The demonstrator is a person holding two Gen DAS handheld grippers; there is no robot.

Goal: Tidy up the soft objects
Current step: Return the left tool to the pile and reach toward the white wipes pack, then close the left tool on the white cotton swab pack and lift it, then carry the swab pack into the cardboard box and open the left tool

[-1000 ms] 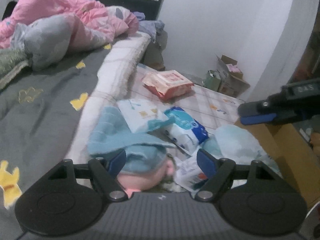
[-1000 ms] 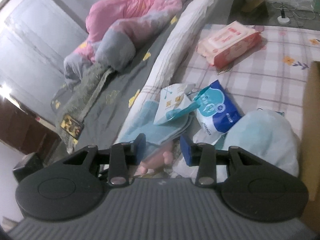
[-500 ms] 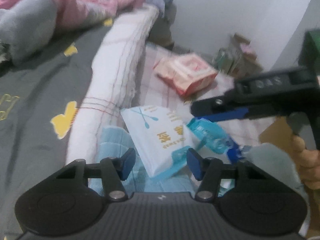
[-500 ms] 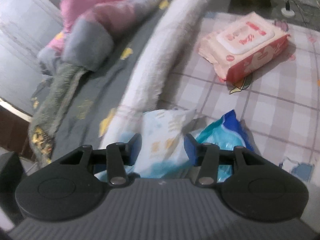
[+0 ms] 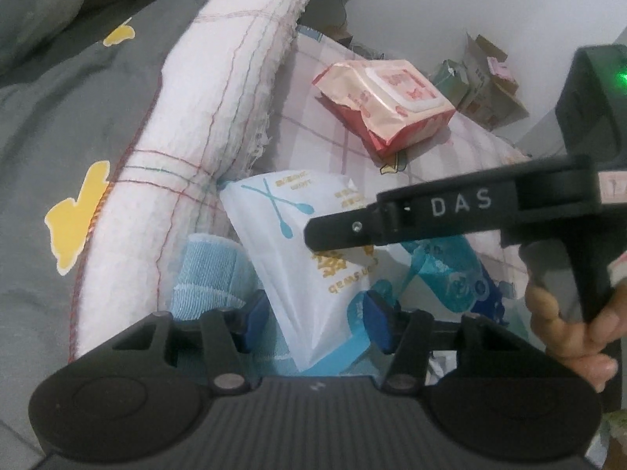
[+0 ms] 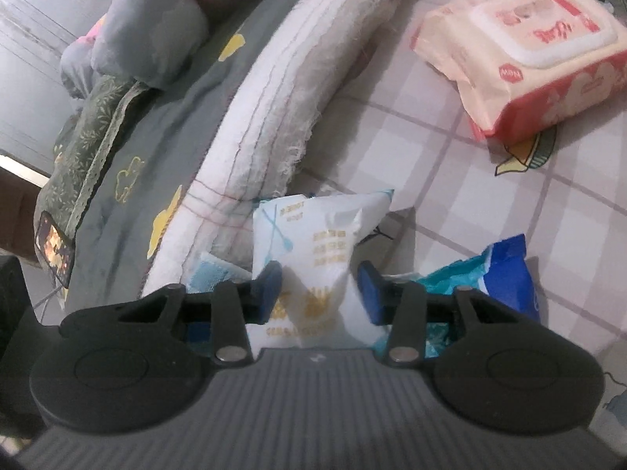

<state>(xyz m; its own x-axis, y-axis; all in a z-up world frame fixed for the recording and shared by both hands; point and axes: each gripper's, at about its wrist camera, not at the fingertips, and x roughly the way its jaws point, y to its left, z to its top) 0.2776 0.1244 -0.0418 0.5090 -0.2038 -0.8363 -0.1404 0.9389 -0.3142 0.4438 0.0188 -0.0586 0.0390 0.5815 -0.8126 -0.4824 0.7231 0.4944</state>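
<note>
A white pack of cotton swabs (image 5: 301, 258) (image 6: 317, 243) lies tilted on a light blue towel (image 5: 207, 274) beside the mattress edge. My left gripper (image 5: 315, 319) is open, its blue pads on either side of the pack's lower end. My right gripper (image 6: 319, 291) is open too, its pads straddling the same pack from above; it crosses the left wrist view (image 5: 450, 211). A blue tissue pack (image 6: 505, 274) (image 5: 450, 278) lies just right of the white pack. A pink wet-wipes pack (image 5: 388, 102) (image 6: 537, 62) lies farther off on the checked sheet.
A thick white folded mattress pad (image 5: 203, 117) (image 6: 290, 90) runs along the left. Beyond it lies a grey bed cover with yellow shapes (image 5: 78, 117) and a pink-grey quilt (image 6: 156, 23). Cardboard boxes (image 5: 490, 78) stand by the wall.
Both grippers have moved forward and down onto the white swab pack. The right gripper now straddles it. The plush and pale blue pillow have left view.
</note>
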